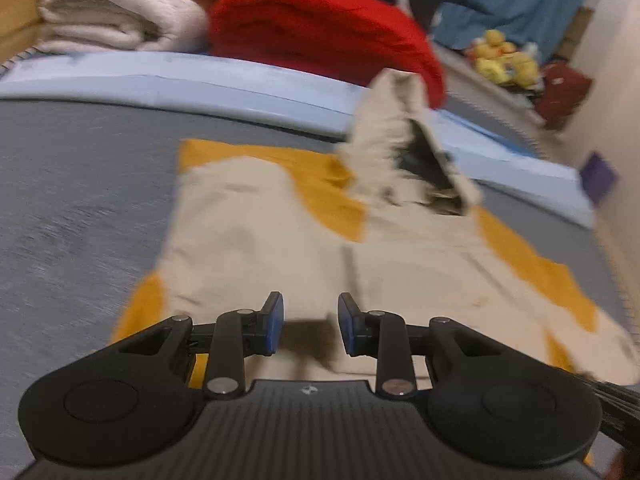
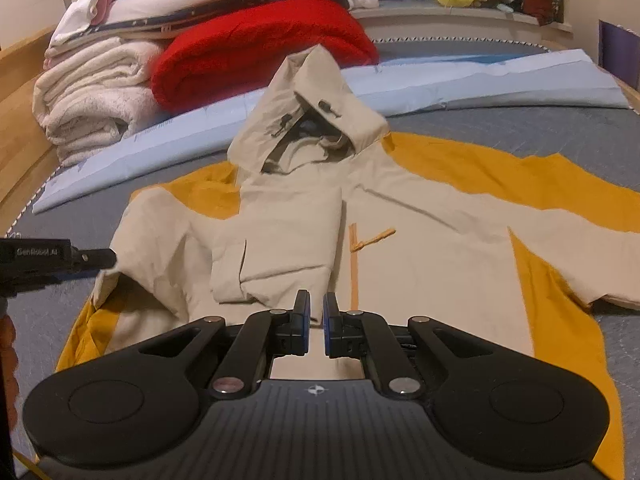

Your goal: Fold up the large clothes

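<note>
**Hooded jacket spread on the grey bed**

The beige-and-mustard hooded jacket [image 2: 360,216] lies front-up on the grey quilted bedcover [image 2: 560,128], hood peaked, one sleeve folded across the chest. The right gripper [image 2: 316,316] hovers over the hem, clenched, nothing pinched. The left gripper [image 1: 310,320] is released, empty. Behind: a fuzzy red blanket [image 2: 256,52] and cream towels [image 2: 88,100].

**Jacket spread on a bed, bedding stacked behind**

A hooded jacket [image 2: 400,240] lies flat on a bed [image 2: 560,128], hood [image 2: 316,120] at the far end. Its left sleeve [image 2: 276,248] is folded across the front. Behind it, folded towels [image 2: 88,108] sit left of a rolled blanket [image 2: 256,48].
</note>
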`<move>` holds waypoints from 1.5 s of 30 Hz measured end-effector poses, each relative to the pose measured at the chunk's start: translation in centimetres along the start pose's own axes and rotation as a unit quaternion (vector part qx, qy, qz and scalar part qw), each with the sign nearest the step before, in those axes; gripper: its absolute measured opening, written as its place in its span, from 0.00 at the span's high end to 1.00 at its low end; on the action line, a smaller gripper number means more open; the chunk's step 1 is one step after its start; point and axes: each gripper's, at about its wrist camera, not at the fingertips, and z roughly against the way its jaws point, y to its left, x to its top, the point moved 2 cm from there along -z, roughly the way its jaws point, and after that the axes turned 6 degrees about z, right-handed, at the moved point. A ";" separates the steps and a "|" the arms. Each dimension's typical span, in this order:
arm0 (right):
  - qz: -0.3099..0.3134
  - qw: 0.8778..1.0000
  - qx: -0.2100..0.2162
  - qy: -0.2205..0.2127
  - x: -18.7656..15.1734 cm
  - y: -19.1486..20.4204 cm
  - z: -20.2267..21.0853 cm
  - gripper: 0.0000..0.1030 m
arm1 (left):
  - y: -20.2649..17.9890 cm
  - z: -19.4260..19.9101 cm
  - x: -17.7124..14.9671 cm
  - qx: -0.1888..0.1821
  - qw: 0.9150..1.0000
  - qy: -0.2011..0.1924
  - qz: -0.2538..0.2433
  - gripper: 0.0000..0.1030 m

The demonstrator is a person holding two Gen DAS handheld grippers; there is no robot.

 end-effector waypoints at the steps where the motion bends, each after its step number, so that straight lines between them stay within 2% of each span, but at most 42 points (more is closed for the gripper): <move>1: 0.004 1.000 0.001 0.003 0.0 0.2 -0.2 0.94 | 1.0 0.5 0.7 0.009 1.000 -0.007 -0.006 0.68; 4: 0.017 1.000 0.003 0.007 0.1 0.9 -0.8 0.94 | 2.4 1.0 1.4 0.018 1.000 -0.018 0.000 0.68; 8: 0.058 0.998 0.001 -0.002 0.2 2.2 -1.4 0.94 | 3.9 0.6 1.9 0.015 0.999 0.001 0.043 0.68; 12: 0.109 0.994 -0.001 -0.019 0.5 3.7 -2.5 0.94 | 3.2 1.3 1.8 0.015 1.000 -0.003 0.018 0.68; 14: 0.130 0.991 -0.004 -0.026 0.4 4.5 -3.1 0.82 | 3.0 1.1 1.8 0.013 1.000 0.001 0.005 0.61; 17: 0.148 0.989 -0.012 -0.025 0.2 5.4 -4.3 0.64 | 3.0 0.8 1.7 0.011 1.000 0.013 0.000 0.60; 18: 0.148 0.989 -0.012 -0.024 0.2 5.5 -4.7 0.62 | 3.0 0.7 1.7 0.009 1.000 0.016 0.001 0.60; 22: 0.166 0.986 -0.019 -0.017 -0.4 6.3 -6.5 0.61 | 3.1 0.8 1.6 0.003 1.000 0.022 0.001 0.59; 24: 0.188 0.982 -0.028 -0.015 -0.8 6.6 -7.3 0.61 | 3.1 0.9 1.5 0.001 1.000 0.024 0.001 0.55; 30: 0.247 0.968 -0.049 -0.016 -1.5 7.6 -8.9 0.61 | 3.4 1.1 1.6 -0.006 1.000 0.030 0.006 0.55; 34: 0.281 0.958 -0.061 0.000 -2.2 8.1 -10.3 0.61 | 3.9 1.0 1.9 -0.004 0.999 0.033 0.018 0.53; 36: 0.304 0.950 -0.073 0.006 -2.6 8.4 -10.9 0.62 | 4.3 0.9 2.1 -0.002 0.999 0.033 0.024 0.53; 37: 0.311 0.947 -0.075 0.005 -2.7 8.5 -11.0 0.70 | 4.4 0.9 2.1 0.000 0.999 0.033 0.027 0.53; 38: 0.314 0.946 -0.078 0.001 -2.7 8.5 -10.9 0.88 | 4.5 0.9 2.2 0.001 0.999 0.032 0.028 0.53; 39: 0.311 0.947 -0.074 0.000 -2.6 8.4 -10.8 0.94 | 4.6 1.0 2.3 0.002 0.999 0.031 0.028 0.53; 41: 0.292 0.954 -0.068 -0.013 -2.0 8.0 -10.2 0.99 | 4.7 1.1 2.4 0.003 0.999 0.029 0.029 0.53; 45: 0.213 0.973 -0.061 -0.067 0.1 6.4 -7.5 1.00 | 4.7 1.0 2.3 0.009 0.999 0.027 0.026 0.53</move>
